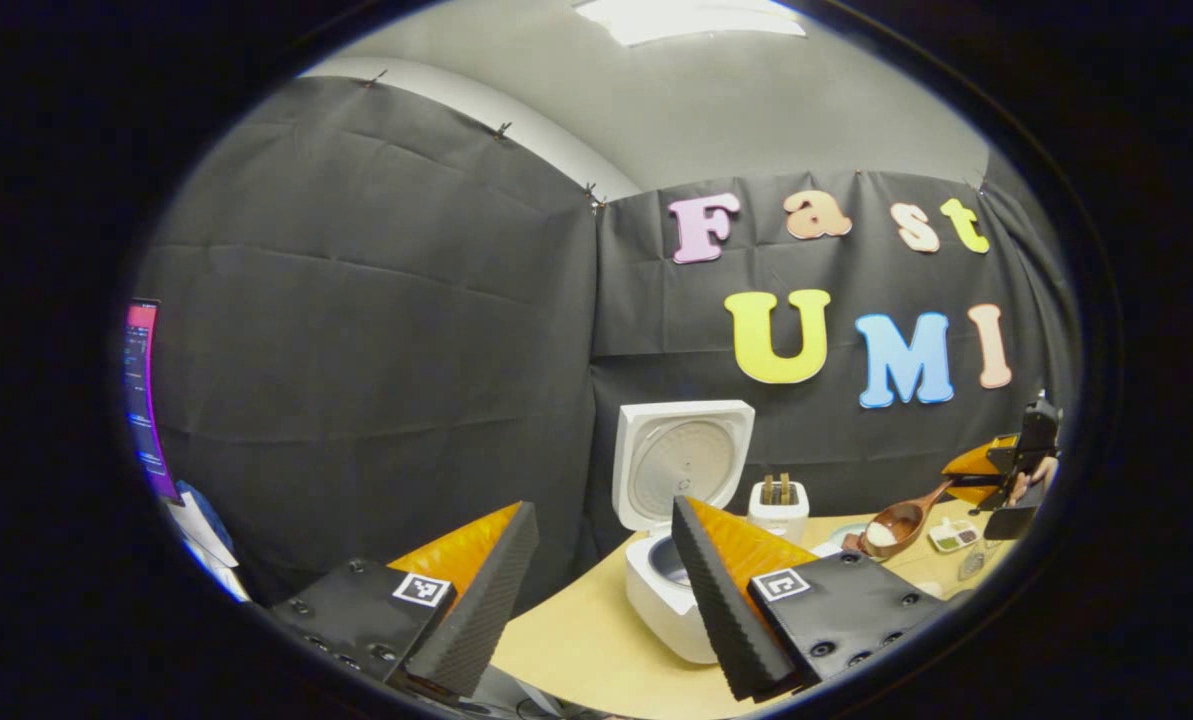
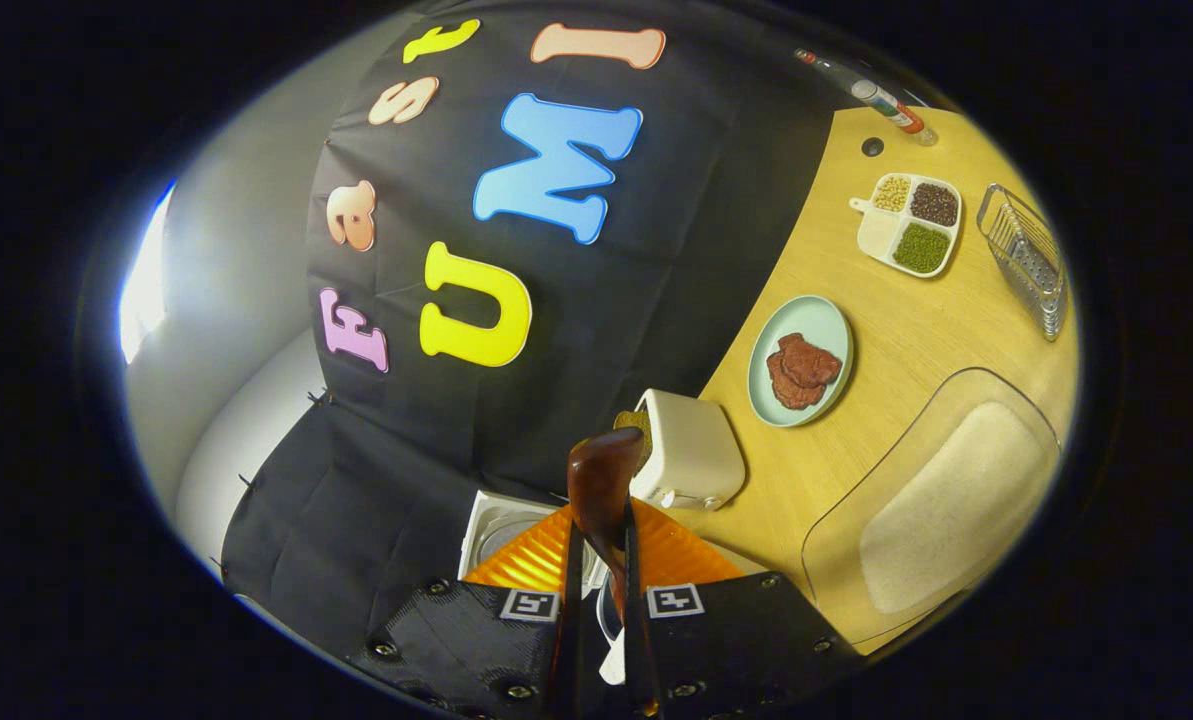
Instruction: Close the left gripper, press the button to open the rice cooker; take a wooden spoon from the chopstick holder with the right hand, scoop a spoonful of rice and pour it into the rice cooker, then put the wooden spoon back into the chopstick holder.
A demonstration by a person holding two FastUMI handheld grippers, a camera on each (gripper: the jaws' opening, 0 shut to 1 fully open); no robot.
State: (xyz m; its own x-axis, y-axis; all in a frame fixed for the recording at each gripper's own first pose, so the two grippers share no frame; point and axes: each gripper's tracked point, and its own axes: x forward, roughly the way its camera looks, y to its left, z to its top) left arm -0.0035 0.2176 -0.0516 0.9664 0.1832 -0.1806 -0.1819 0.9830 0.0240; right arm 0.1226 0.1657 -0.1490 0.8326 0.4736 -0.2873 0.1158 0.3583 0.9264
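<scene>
- The right tongs (image 2: pixel 601 590) were closed on the handle of the wooden spoon (image 2: pixel 604 490); in the right gripper view the two fingers pressed it from both sides, and the handle's lower end ran out of sight between them.
- In that view the spoon's bowl was seen edge-on and from behind, so its load was hidden there.
- In the left gripper view the same spoon (image 1: pixel 896 525) hung over the bench (image 1: pixel 576 640) with a white heap of rice (image 1: pixel 882 536) in its bowl, held by the far right tongs (image 1: pixel 996 478); the hand behind them was cut off at the edge.
- The left tongs (image 1: pixel 596 560) stood wide open and gripped nothing, raised above the near side of the bench.
- The rice cooker (image 1: pixel 671 590) stood open, its lid upright; the near finger covered part of its body and most of the pot's inside.
- Just beside it was the white chopstick holder (image 1: pixel 778 508), with two dark pieces sticking up that were too small to tell.
- In the right gripper view the holder (image 2: pixel 691 450) sat beyond the spoon tip, and the cooker (image 2: pixel 501 530) was mostly hidden behind the fingers.
- Farther out lay a plate (image 2: pixel 826 320) with brown pieces, a divided dish (image 2: pixel 906 225), a clear rack (image 2: pixel 1031 260) and a clear tub of rice (image 2: pixel 941 500), partly cut off.
</scene>
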